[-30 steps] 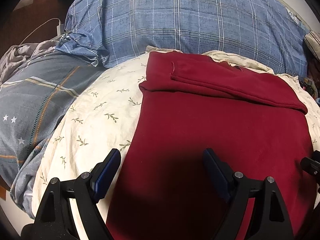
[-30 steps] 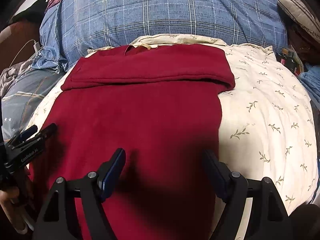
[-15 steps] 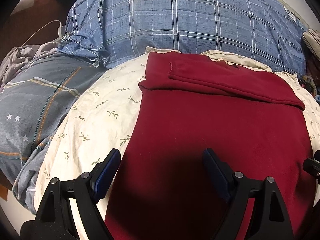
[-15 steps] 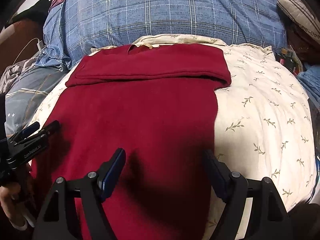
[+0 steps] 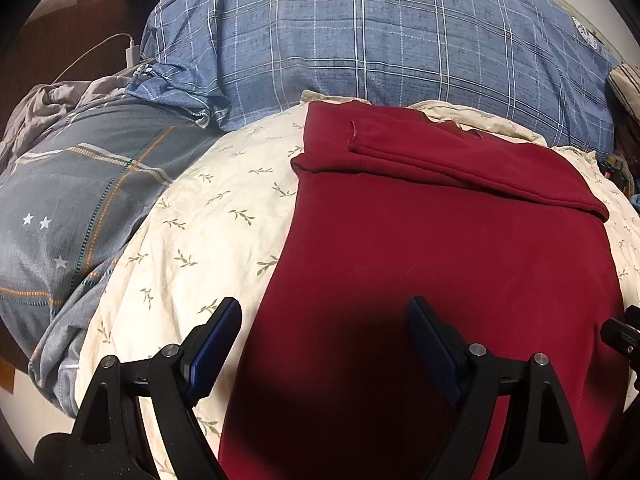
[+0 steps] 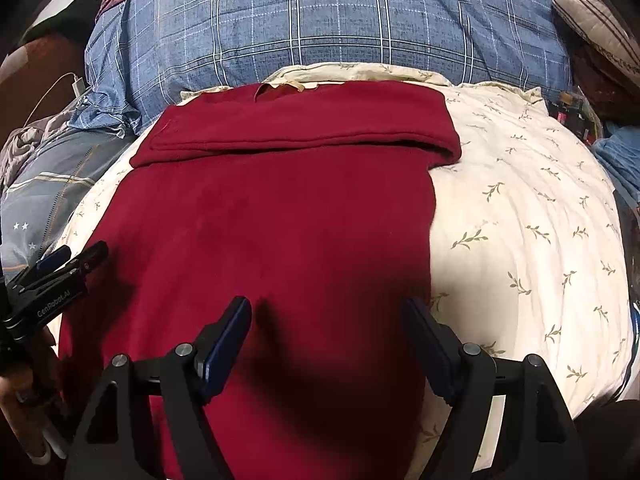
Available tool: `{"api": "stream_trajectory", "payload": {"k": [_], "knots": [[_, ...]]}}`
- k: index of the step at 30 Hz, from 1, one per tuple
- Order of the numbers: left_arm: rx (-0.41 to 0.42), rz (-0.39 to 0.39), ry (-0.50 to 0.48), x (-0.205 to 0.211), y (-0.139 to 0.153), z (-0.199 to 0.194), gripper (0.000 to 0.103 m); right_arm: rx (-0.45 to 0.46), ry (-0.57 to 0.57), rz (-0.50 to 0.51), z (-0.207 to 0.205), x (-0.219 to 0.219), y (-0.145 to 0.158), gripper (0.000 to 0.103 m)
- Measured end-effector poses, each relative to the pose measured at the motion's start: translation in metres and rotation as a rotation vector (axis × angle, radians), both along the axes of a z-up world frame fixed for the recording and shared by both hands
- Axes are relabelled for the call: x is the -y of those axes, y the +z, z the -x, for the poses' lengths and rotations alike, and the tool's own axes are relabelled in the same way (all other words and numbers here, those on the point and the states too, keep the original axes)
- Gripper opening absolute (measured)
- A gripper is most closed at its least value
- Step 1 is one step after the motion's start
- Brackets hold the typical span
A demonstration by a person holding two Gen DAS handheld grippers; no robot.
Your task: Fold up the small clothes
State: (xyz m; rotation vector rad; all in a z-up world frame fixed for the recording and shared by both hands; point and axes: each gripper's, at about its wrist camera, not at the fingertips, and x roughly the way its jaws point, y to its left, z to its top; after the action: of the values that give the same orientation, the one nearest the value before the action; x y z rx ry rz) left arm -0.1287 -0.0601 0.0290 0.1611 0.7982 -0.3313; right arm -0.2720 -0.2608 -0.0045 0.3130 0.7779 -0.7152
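A dark red garment (image 5: 440,264) lies flat on a cream leaf-print cover (image 5: 192,240), with its far part folded back into a band (image 5: 452,160). It also shows in the right wrist view (image 6: 272,232), band at the far end (image 6: 296,128). My left gripper (image 5: 324,336) is open and empty over the garment's near left edge. My right gripper (image 6: 328,336) is open and empty over its near right edge. The left gripper also appears at the left of the right wrist view (image 6: 64,260).
A blue plaid pillow (image 5: 380,40) lies behind the garment. A grey-blue striped quilt (image 5: 72,208) is at the left, with a white charger cable (image 5: 100,50) beyond it. Small clutter (image 6: 576,116) sits at the far right of the cover (image 6: 520,220).
Both grippers have shifted slightly, so the garment's side edges sit nearer the gap between each pair of fingers. Both stay open. The garment has not moved.
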Motion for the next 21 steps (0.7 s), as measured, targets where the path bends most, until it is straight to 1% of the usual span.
{"api": "stream_trajectory", "payload": {"k": [2,5,9,12,13,15,16,18,20,21], "knots": [[-0.007,0.0,-0.001,0.0,0.001,0.001,0.084,-0.002,0.003,0.003,0.0,-0.001,0.0,0.08],[-0.016,0.025,0.002,-0.006,0.005,0.003,0.084,-0.008,0.012,0.004,0.002,-0.001,0.001,0.08],[-0.032,0.025,-0.014,-0.014,0.011,0.005,0.084,-0.011,0.022,-0.007,0.007,0.0,0.003,0.08],[-0.028,-0.001,-0.042,-0.022,0.016,0.013,0.084,-0.023,0.095,-0.043,0.018,0.0,0.006,0.08],[-0.03,-0.01,-0.056,-0.025,0.017,0.016,0.084,-0.034,0.138,-0.053,0.026,0.0,0.007,0.08],[-0.031,-0.042,-0.08,-0.034,0.017,0.022,0.084,-0.06,0.188,-0.065,0.041,0.0,0.007,0.08],[-0.033,-0.057,-0.083,-0.038,0.016,0.024,0.084,-0.069,0.207,-0.081,0.051,0.002,0.007,0.079],[-0.055,-0.069,-0.088,-0.048,0.015,0.026,0.084,-0.075,0.227,-0.145,0.072,0.009,0.003,0.077],[-0.102,-0.051,-0.106,-0.055,0.012,0.026,0.084,-0.063,0.221,-0.223,0.091,0.017,-0.002,0.078],[-0.142,-0.031,-0.118,-0.059,0.009,0.027,0.084,-0.054,0.219,-0.258,0.097,0.019,-0.005,0.077]]}}
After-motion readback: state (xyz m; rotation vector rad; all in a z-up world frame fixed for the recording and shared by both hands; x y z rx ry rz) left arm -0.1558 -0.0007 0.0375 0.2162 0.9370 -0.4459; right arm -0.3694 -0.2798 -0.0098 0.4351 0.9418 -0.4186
